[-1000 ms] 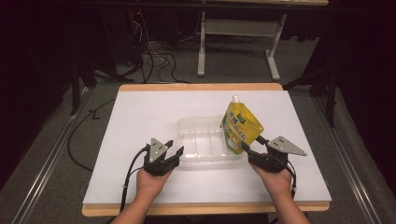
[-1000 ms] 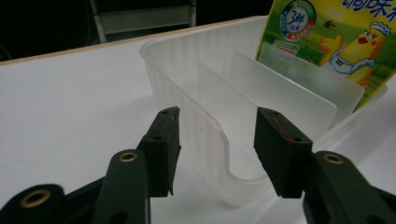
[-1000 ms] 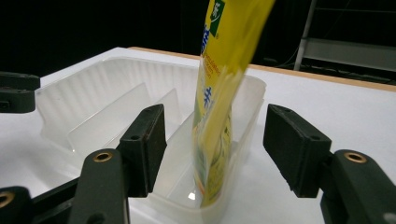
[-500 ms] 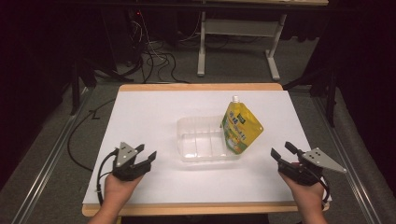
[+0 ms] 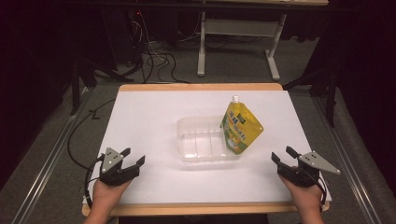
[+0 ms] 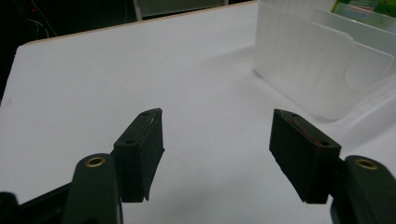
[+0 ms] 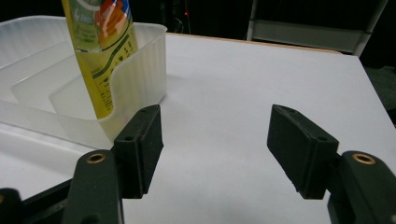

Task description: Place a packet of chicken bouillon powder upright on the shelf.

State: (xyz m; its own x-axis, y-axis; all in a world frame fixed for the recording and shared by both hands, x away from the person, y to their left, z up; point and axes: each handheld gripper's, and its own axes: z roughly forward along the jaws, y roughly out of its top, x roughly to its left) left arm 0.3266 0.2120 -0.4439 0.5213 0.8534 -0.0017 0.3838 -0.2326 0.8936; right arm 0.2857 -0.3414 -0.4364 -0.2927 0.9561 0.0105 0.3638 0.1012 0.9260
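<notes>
Both tools have drawn back from the middle of the tabletop [image 5: 140,121] to its near edge: a second ago they sat right at the tray [image 5: 205,140], the right one at the pouch [image 5: 240,126], and now the left tool [image 5: 132,156] rests near the left front corner and the right tool [image 5: 282,156] near the right front one, each well apart from the tray. Their jaws stand apart with nothing between them (both gripper views show bare white surface in the gap). Judging from that retreat, the placing looks finished and the hands are returning to rest.

The pouch has stayed where it was. It stands in the right end of the tray, leaning to the right against the tray's wall, its white spout on top and its bottom corner down inside. It is a yellow stand-up pouch with green and orange print, soft-sided and slightly bulged. The tray is clear, ribbed plastic with low dividers, otherwise empty, sitting just right of the tabletop's centre.
</notes>
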